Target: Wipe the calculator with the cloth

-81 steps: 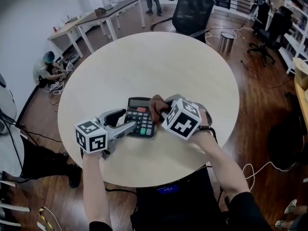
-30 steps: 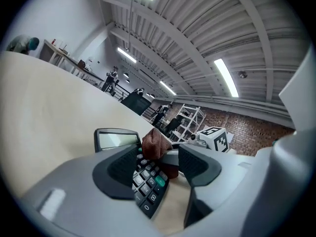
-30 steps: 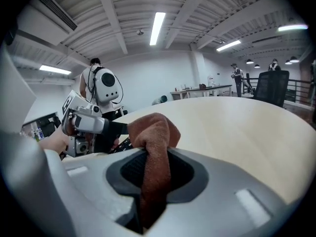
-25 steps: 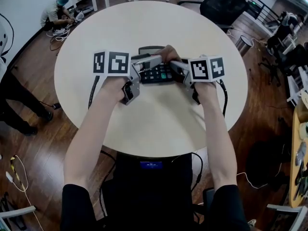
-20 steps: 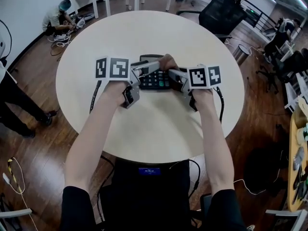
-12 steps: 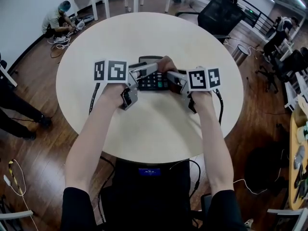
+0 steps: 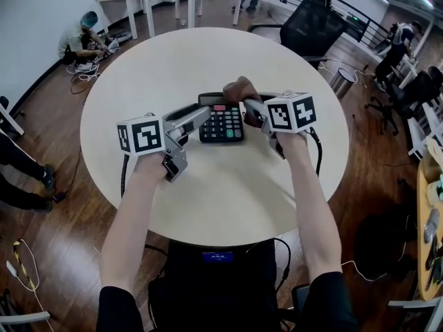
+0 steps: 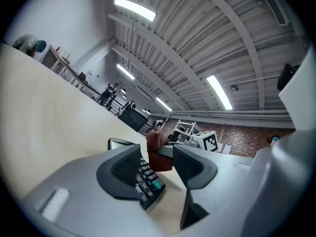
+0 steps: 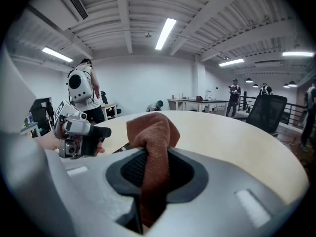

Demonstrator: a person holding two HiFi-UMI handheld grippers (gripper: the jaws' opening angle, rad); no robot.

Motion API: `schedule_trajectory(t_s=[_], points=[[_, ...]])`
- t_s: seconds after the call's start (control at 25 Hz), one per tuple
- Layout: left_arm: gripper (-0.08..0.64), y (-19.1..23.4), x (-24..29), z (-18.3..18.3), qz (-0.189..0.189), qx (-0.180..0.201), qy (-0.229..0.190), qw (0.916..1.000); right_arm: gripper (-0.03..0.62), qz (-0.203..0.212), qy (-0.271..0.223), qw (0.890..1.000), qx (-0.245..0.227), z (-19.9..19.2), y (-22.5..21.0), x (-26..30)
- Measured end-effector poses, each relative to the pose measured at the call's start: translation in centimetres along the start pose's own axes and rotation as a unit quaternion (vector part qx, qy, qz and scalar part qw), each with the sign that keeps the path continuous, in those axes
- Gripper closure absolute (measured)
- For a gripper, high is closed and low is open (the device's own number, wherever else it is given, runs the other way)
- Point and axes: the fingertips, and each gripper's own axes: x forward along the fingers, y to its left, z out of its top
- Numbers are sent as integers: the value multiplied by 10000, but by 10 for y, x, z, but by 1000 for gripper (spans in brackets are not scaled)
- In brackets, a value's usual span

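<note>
The right tool (image 7: 251, 108) pinches the brown cloth (image 7: 239, 88). The left tool (image 7: 199, 115) is closing on nothing beside the calculator (image 7: 221, 124). With nothing steadying it, wiping could skid the calculator across the desk (image 7: 208, 192).

1 calc (image 7: 221, 122), 1 cloth (image 7: 239, 88), 1 tbl (image 7: 201, 57), 2 hand-held grippers (image 7: 199, 114) (image 7: 249, 106).

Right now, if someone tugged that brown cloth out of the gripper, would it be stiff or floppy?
Probably floppy: the cloth bunches and folds over where the right gripper pinches it. Likely light too, since one small pinch holds the whole wad up. Its fuzzy surface suggests it would drag and cling rather than slip.
</note>
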Motion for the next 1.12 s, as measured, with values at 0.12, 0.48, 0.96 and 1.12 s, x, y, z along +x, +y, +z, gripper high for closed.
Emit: schedule_trajectory(t_s=[0.12, 0.48, 0.96, 1.12], points=[[364, -8, -9, 5, -102, 277, -189, 9994, 509, 183, -344, 9988, 306, 1, 11, -5], [364, -35, -35, 8, -420, 74, -590, 9973, 509, 1594, -2469, 9323, 2110, 18, 44, -110], [364, -94, -31, -3, -809, -790, -812, 9903, 508, 3000, -3538, 8347, 2969, 22, 88, -184], [364, -111, -33, 4, -878, -801, -951, 9883, 508, 3223, -3697, 8283, 2710, 36, 112, -200]])
